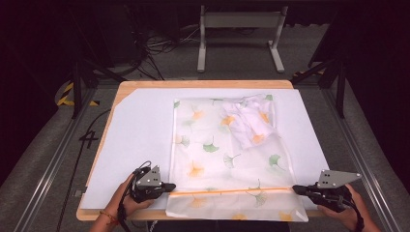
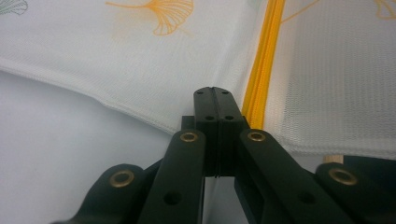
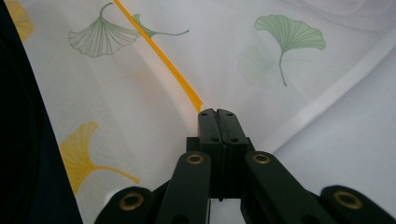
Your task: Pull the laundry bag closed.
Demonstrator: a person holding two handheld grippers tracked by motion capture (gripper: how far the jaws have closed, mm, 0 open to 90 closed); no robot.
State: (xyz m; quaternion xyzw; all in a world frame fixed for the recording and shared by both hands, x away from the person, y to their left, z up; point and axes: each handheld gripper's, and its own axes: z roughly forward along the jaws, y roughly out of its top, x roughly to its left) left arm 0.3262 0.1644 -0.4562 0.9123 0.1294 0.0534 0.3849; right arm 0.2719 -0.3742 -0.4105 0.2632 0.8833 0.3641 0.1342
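Observation:
A white mesh bag [image 1: 212, 159] printed with green and orange ginkgo leaves lies flat on the white sheet, its front end hanging over the table's near edge. An orange zipper [image 1: 232, 190] runs taut across it near the front. A crumpled white garment [image 1: 251, 121] shows through the bag at its far right. My left gripper [image 1: 171, 186] is shut on the bag's left edge at the zipper's end; in the left gripper view the gripper [image 2: 214, 89] meets the hem beside the zipper [image 2: 264, 60]. My right gripper [image 1: 295, 188] is shut at the zipper's right end [image 3: 198, 103], its tips [image 3: 216, 112] on the mesh [image 3: 140, 140].
A white sheet [image 1: 140, 125] covers most of the wooden table [image 1: 203, 83]. Metal frame rails run along both sides, cables lie on the floor at the back left, and a grey stand [image 1: 239, 21] is beyond the table.

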